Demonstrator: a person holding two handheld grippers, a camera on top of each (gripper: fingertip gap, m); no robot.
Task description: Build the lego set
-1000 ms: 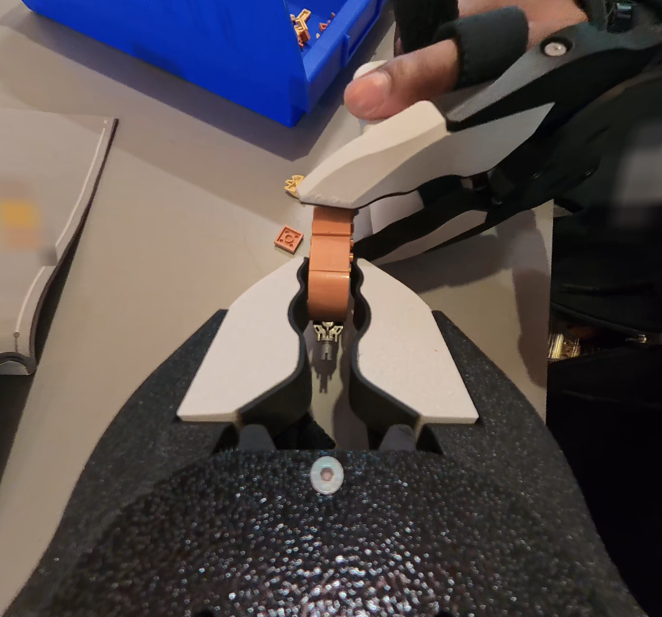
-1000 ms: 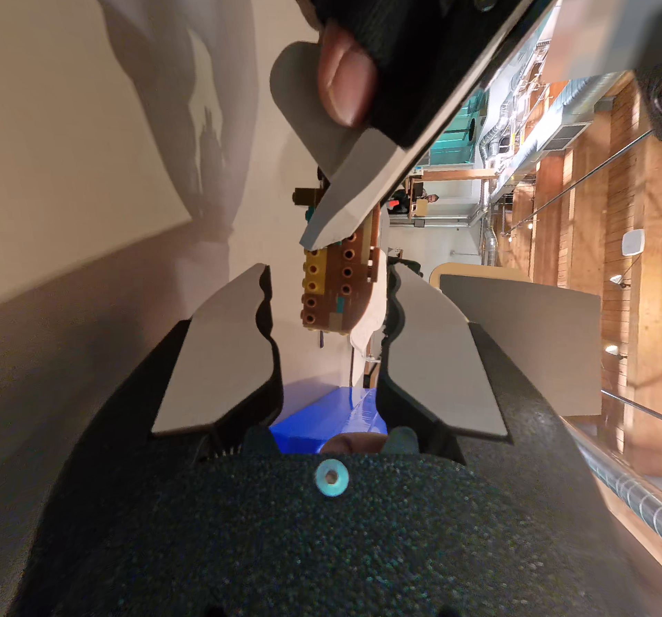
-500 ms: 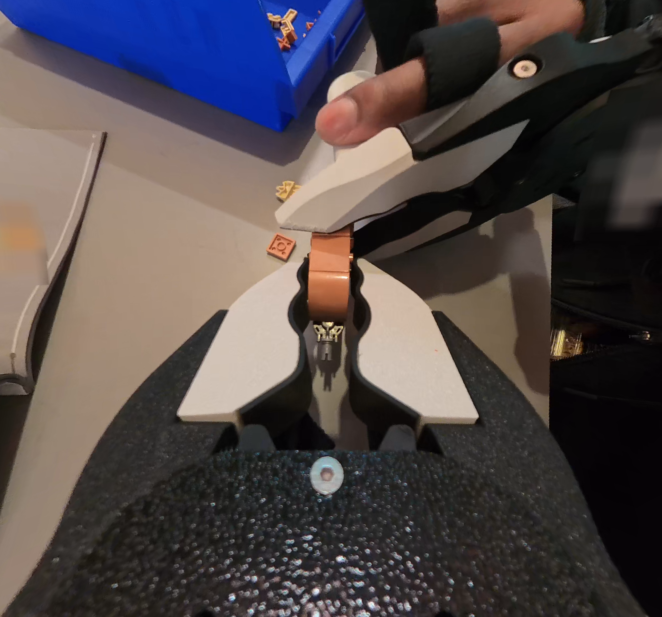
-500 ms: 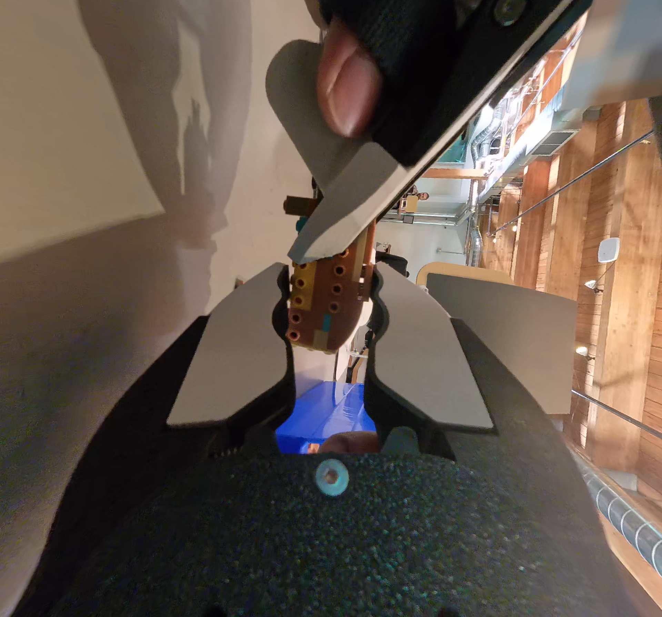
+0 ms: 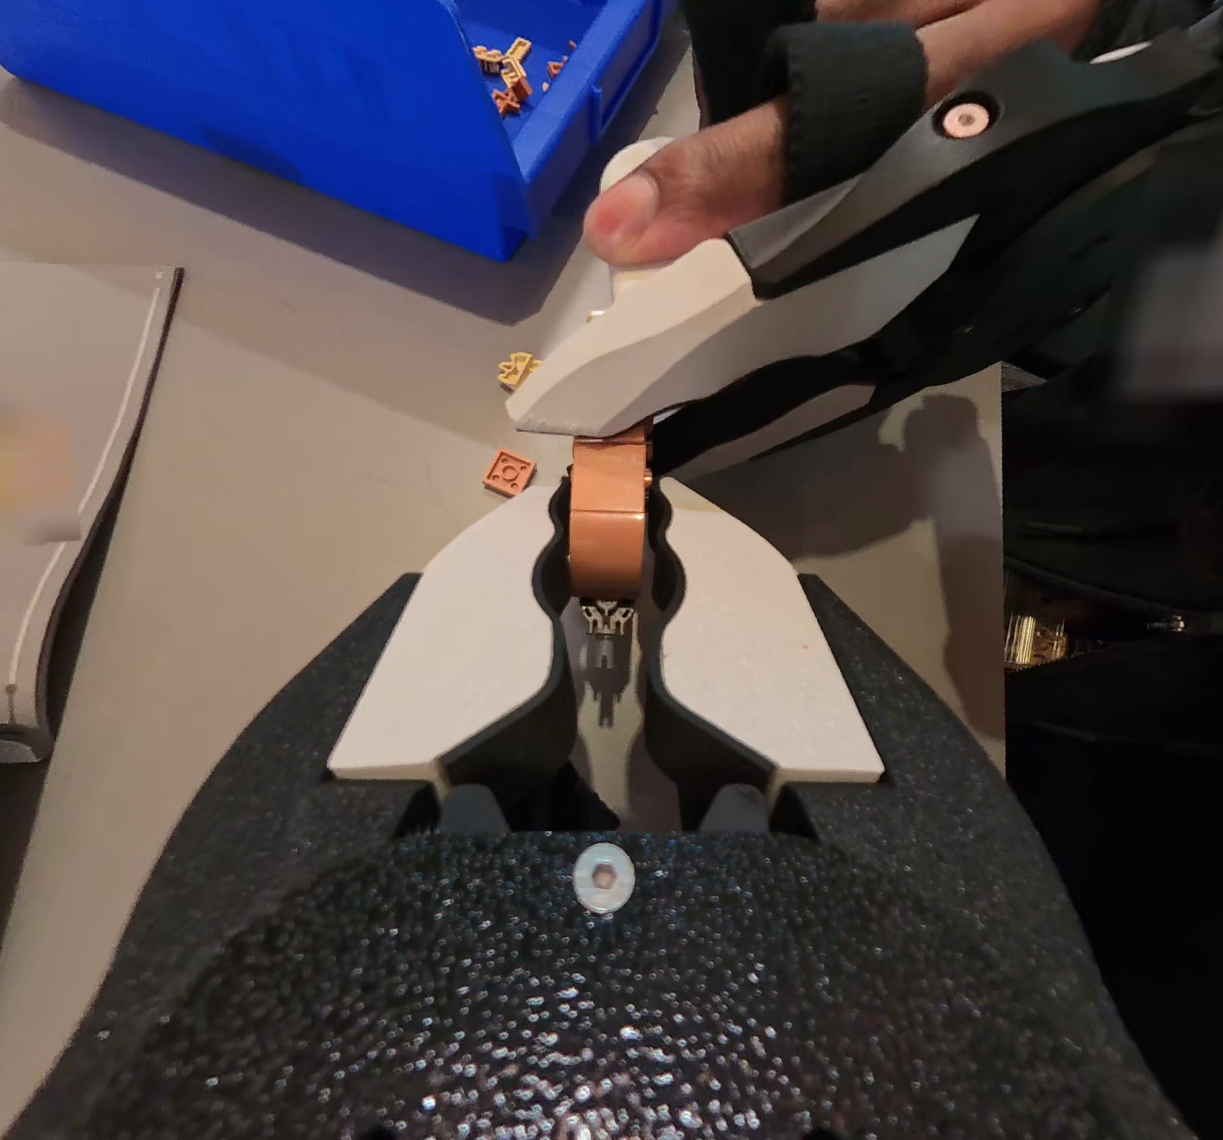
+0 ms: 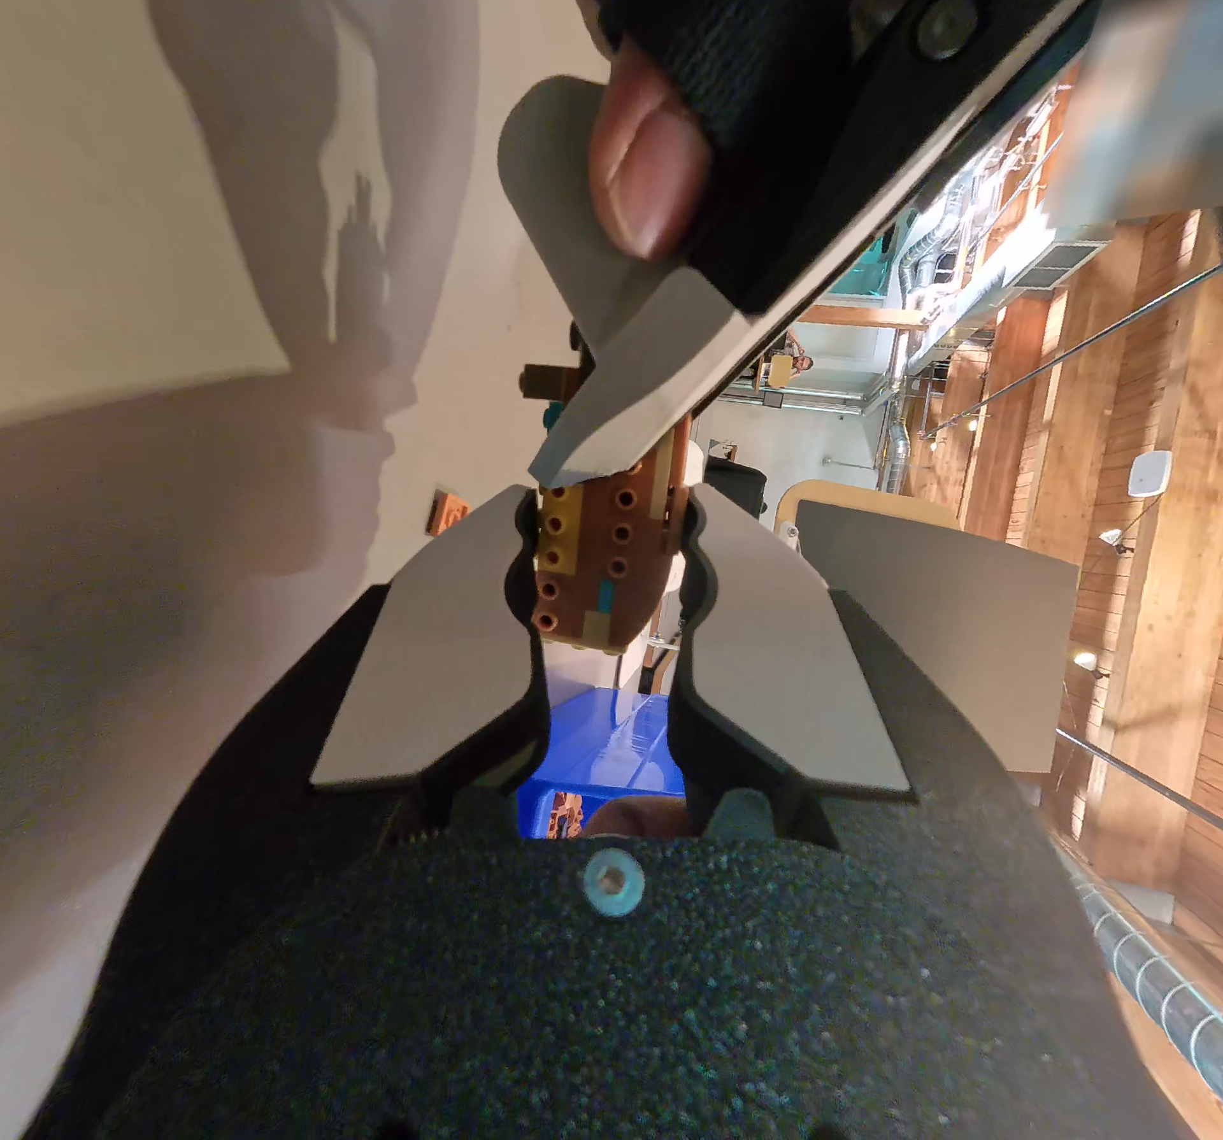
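**Lego build gripped from both sides**

A blue bin (image 5: 317, 82) is seen on the table (image 5: 278, 446). The brown lego build (image 5: 607, 529) is pinched above it by the left gripper (image 5: 607, 536) and right gripper (image 6: 605, 569). A loose plate (image 5: 508, 472) lies nearby.

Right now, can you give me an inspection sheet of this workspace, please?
Surface: grey table, mostly bare.
Job's things: brown lego assembly clamped by both grippers.
Clutter: brown square plate and tan piece loose on the table; blue bin holding bricks; grey booklet at the edge.
Grippers: left gripper shut on the assembly; right gripper shut on it too.
Cables: nothing seen.
Surroundings: wood-panelled wall.
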